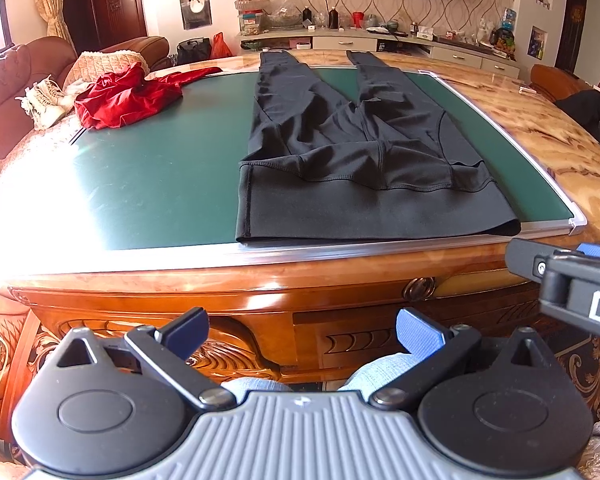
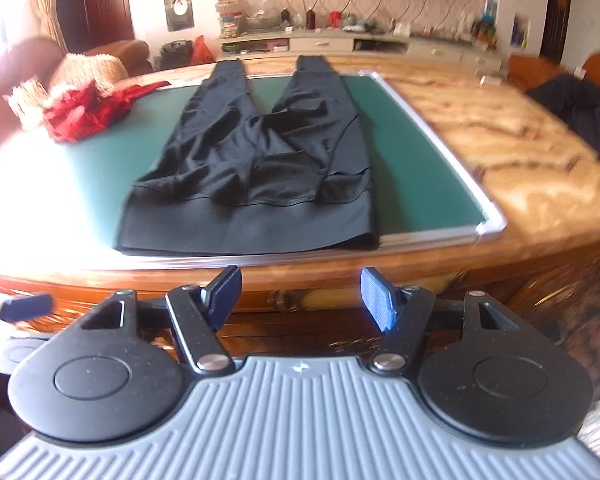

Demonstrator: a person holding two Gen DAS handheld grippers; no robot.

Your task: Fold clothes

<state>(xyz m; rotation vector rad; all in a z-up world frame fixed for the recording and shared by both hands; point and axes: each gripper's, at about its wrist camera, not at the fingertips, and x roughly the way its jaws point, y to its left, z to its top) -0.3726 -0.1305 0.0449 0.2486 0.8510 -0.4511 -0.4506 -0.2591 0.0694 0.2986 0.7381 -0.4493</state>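
While both tongs (image 1: 302, 330) (image 2: 300, 296) gape empty off the table edge (image 1: 260, 276), black leggings (image 1: 340, 152) flat, waistband nearest.

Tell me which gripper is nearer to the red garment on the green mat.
Left. The red garment lies at the mat's far left; the left gripper hangs short of the table edge, and the right gripper, also short of the table, sits beside it on the side away from the garment.

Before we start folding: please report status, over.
Left gripper open, empty. Right gripper open, empty. Black pants flat on green mat, untouched. Red garment at mat's far left, clear of pants.
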